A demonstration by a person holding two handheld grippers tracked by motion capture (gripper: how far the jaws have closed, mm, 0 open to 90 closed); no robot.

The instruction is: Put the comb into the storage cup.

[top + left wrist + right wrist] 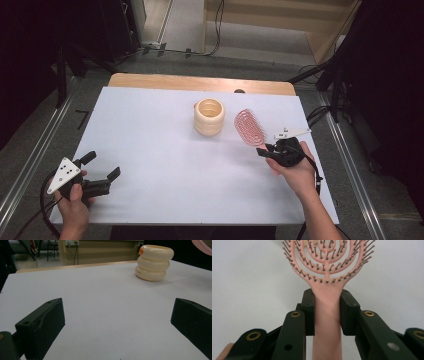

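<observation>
One pink hairbrush, head pointing far-left, handle in right hand-held gripper.

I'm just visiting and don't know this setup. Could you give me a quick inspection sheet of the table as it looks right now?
Surface: white table top with a wooden strip at its far edge; mostly bare.
Job's things: pink hairbrush, gripped by its handle, head pointing toward the cream ribbed holder, which stands upright at centre back.
Clutter: nothing seen.
Grippers: right gripper shut on the brush handle; left gripper open, holding nothing, near the front left corner.
Cables: one trails from each gripper; more lie on the floor behind the table.
Surroundings: grey floor, dark stands at both sides.
</observation>
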